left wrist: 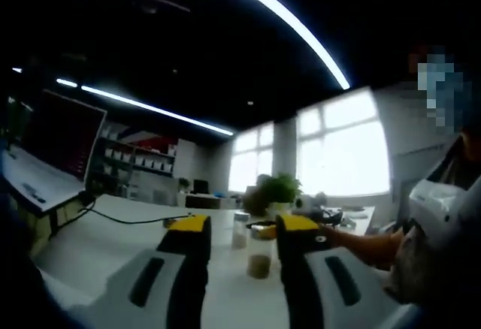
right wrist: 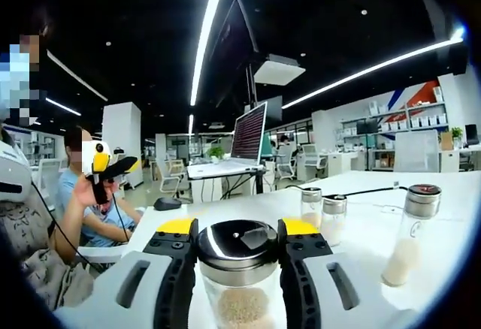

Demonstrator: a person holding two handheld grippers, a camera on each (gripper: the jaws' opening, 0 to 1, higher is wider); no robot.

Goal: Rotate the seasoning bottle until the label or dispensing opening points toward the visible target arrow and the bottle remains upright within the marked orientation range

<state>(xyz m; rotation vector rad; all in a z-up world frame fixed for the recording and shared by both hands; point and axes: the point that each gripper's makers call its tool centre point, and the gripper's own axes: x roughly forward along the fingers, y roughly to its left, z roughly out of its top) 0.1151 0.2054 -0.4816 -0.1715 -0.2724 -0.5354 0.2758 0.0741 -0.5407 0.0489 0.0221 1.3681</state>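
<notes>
In the right gripper view a seasoning bottle [right wrist: 239,269] with a glossy black cap and pale grains stands upright between the jaws of my right gripper [right wrist: 239,227]. The yellow-tipped jaws press against both sides of its cap. In the left gripper view my left gripper [left wrist: 243,224] is open, with nothing between its jaws. Beyond it on the white table [left wrist: 113,246] stands a small bottle [left wrist: 259,258] with brownish contents, and a forearm [left wrist: 361,245] reaches in to it from the right. The left gripper [right wrist: 101,167] also appears at the left of the right gripper view, held up in a hand.
Three more shakers [right wrist: 310,207] [right wrist: 333,218] [right wrist: 413,233] stand on the table to the right. An open laptop [right wrist: 240,145] on a stand, a mouse [right wrist: 167,203] and a black cable [left wrist: 128,220] lie further off. A potted plant [left wrist: 274,190] stands behind the bottles. Seated people are nearby.
</notes>
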